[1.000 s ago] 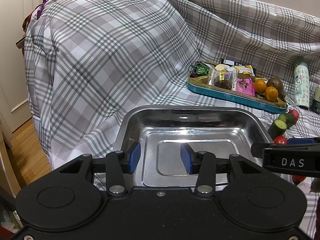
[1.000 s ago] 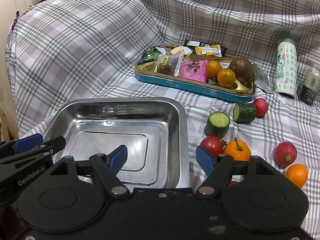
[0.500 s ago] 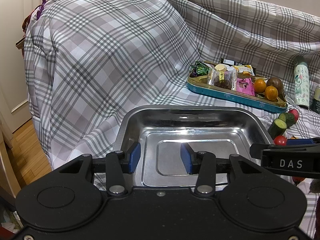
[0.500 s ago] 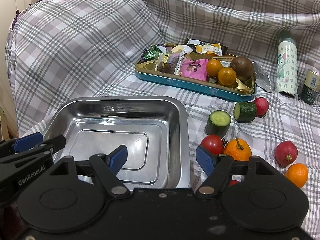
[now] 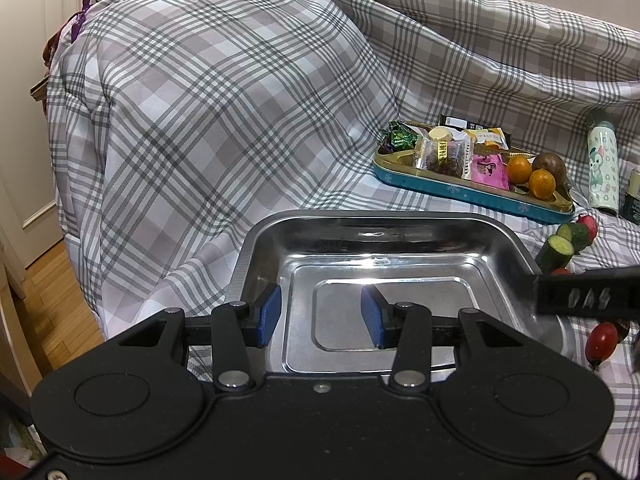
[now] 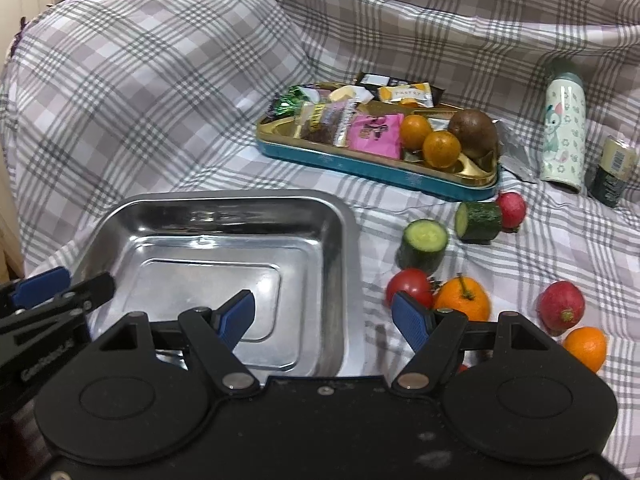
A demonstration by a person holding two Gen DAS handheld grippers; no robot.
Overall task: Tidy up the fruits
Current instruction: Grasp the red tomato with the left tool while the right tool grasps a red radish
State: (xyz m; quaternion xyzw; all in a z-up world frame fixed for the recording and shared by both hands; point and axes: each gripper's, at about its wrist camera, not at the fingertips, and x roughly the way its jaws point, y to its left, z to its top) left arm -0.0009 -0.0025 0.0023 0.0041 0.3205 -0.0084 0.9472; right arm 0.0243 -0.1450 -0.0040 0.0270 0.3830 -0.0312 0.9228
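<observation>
A bare steel tray [image 6: 332, 216] lies on the plaid cloth; it also shows in the left wrist view [image 5: 400, 220]. My left gripper [image 5: 320, 316] is open and empty over the tray's near left part. My right gripper [image 6: 324, 318] is open and empty, straddling the tray's right rim. Right of the tray lie a tomato [image 6: 409, 285], an orange with a stem [image 6: 463, 303], two cucumber pieces [image 6: 425, 240], two red fruits [image 6: 561, 309] and a second orange [image 6: 586, 347]. A small tomato [image 5: 601, 340] shows in the left wrist view.
A teal tin [image 6: 372, 166] at the back holds snack packets, two small oranges [image 6: 440, 148] and a brown fruit [image 6: 472, 130]. A pale bottle [image 6: 562, 136] and a dark jar [image 6: 612, 172] stand at the right. The cloth rises steeply behind. Wooden floor [image 5: 52, 300] lies left.
My right gripper has moved slightly forward and down toward the loose fruit, and its view is a little blurred. My left gripper has barely moved.
</observation>
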